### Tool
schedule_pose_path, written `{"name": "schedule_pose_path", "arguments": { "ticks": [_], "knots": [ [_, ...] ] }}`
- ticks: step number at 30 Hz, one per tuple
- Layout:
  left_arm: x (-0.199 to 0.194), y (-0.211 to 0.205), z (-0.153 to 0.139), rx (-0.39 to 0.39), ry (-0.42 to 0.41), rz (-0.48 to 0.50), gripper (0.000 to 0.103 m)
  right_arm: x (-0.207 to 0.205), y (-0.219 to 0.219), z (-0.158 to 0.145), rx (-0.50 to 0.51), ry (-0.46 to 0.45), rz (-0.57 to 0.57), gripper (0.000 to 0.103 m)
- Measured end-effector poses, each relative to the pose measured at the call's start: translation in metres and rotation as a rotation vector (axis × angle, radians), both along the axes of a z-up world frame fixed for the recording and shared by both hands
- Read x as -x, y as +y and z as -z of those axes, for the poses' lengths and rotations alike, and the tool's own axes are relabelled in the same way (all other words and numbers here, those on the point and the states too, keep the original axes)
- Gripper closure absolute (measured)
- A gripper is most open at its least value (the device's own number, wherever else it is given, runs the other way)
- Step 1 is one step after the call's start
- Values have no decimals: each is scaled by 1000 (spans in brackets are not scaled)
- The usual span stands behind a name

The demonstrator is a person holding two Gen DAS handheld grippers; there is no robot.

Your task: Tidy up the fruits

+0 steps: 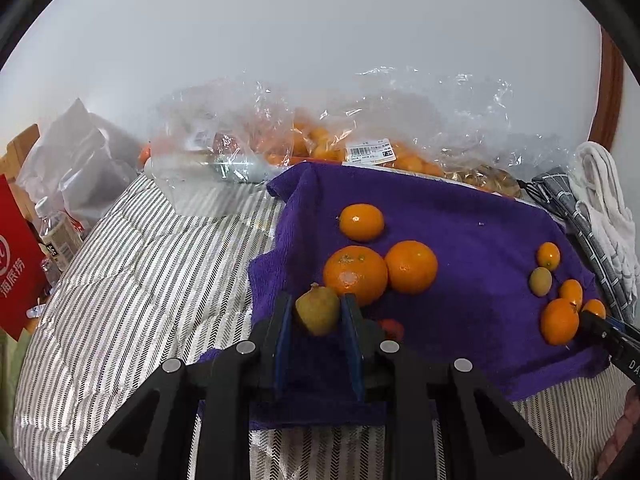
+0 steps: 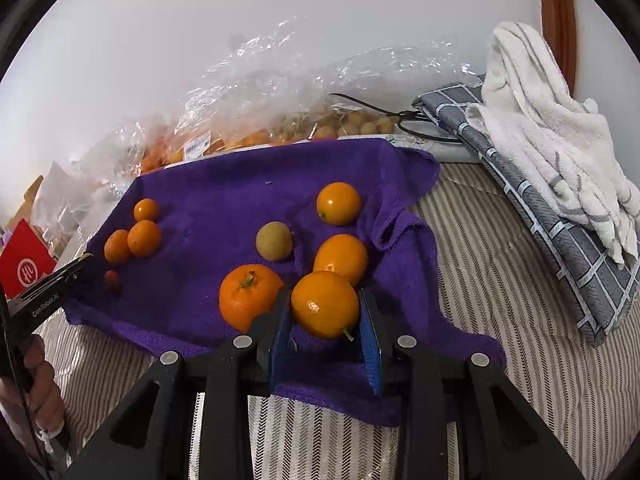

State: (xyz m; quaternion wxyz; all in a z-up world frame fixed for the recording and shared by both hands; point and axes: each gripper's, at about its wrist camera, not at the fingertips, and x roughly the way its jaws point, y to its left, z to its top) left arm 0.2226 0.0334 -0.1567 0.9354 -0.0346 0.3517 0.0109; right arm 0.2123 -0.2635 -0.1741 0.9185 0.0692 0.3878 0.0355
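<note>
Left wrist view: the left gripper point(image 1: 318, 312) is clamped on a yellow-green fruit point(image 1: 317, 310), its 2 blue pads pressing the fruit's sides at the near left edge of the purple towel point(image 1: 460, 216). Just beyond it on the towel, 2 large oranges point(image 1: 355, 275) lie touching, with a smaller orange point(image 1: 361, 222) behind them. A small red fruit point(image 1: 392, 328) sits just right of the left gripper. At the towel's right edge a cluster of small orange fruits point(image 1: 560, 320) lies beside a greenish one point(image 1: 541, 281). Clear plastic bags of fruit point(image 1: 320, 144) lie behind the towel.

Right wrist view: the right gripper point(image 2: 326, 314) grips a small orange fruit point(image 2: 325, 304) between its pads, at the towel's point(image 2: 224, 184) near right part. A stemmed orange point(image 2: 250, 296) touches its left finger. A brownish round fruit point(image 2: 274, 240) sits mid-towel. A white cloth point(image 2: 552, 136) lies on a grey checked fabric point(image 2: 568, 248) right of the towel.
</note>
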Motion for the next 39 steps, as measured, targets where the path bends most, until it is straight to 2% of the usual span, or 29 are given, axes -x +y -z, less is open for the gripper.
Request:
{"name": "schedule_pose_path", "arguments": {
  "ticks": [5,8,15,17,20,22,25,31,35,39],
  "knots": [
    [0,0,0,3,3,-3,79,-1,5,0,23,2,3,70],
    [1,-2,0,-4,4,-1,79,2,7,-2,35,-8,-2,63],
    [1,-2,-2,12,9,9,78,6,9,-2,49,-14,-7,61],
    [3,-1,-4,26,0,15,71,8,9,-3,52,-19,-7,59],
    [6,0,-7,52,-19,30,66,9,10,-3,50,-21,-14,58],
    [8,0,-8,41,-30,30,65,9,10,-4,30,-10,-17,58],
    [12,-1,-12,29,-51,23,55,13,11,-9,23,-6,-5,58],
    [23,-4,-28,-15,-123,9,52,35,12,-34,13,-3,18,58],
    [40,-10,-47,2,-118,33,51,57,11,-60,17,-18,41,54],
    [72,-26,-69,-43,-113,47,45,87,8,-86,37,-54,61,51]
  ]
}}
